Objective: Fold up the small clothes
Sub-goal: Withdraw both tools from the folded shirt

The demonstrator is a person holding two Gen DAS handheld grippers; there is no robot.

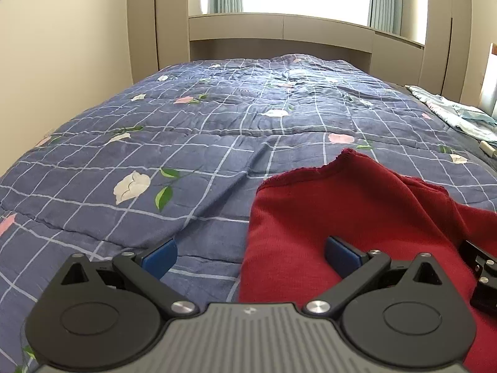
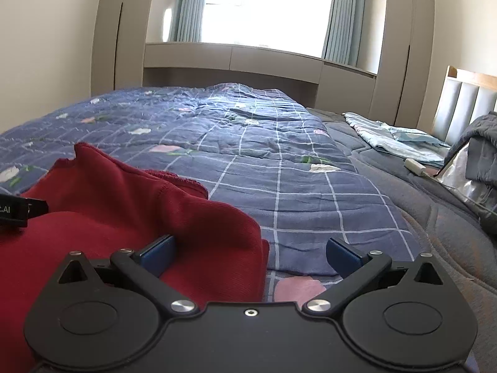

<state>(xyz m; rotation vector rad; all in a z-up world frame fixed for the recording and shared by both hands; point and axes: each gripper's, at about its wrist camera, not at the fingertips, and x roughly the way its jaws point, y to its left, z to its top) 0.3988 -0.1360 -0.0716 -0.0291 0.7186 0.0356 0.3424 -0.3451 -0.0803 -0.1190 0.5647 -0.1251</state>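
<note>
A dark red knit garment [image 1: 351, 211] lies rumpled on a blue checked floral quilt [image 1: 198, 136]. In the left wrist view it fills the lower right; in the right wrist view the garment [image 2: 124, 211] fills the lower left. My left gripper [image 1: 250, 256] is open, straddling the garment's left edge, its right blue pad resting on the cloth. My right gripper [image 2: 250, 256] is open, straddling the garment's right edge, its left pad against the cloth. The right gripper's black body shows at the right edge of the left wrist view [image 1: 481, 273]. Neither gripper holds anything.
The quilt [image 2: 279, 168] covers a wide bed. A light blue folded cloth [image 2: 394, 141] and a small white object [image 2: 414, 164] lie at the far right, near a grey pile [image 2: 481, 149] and padded headboard [image 2: 466, 102]. Beige cabinets and a bright window stand beyond.
</note>
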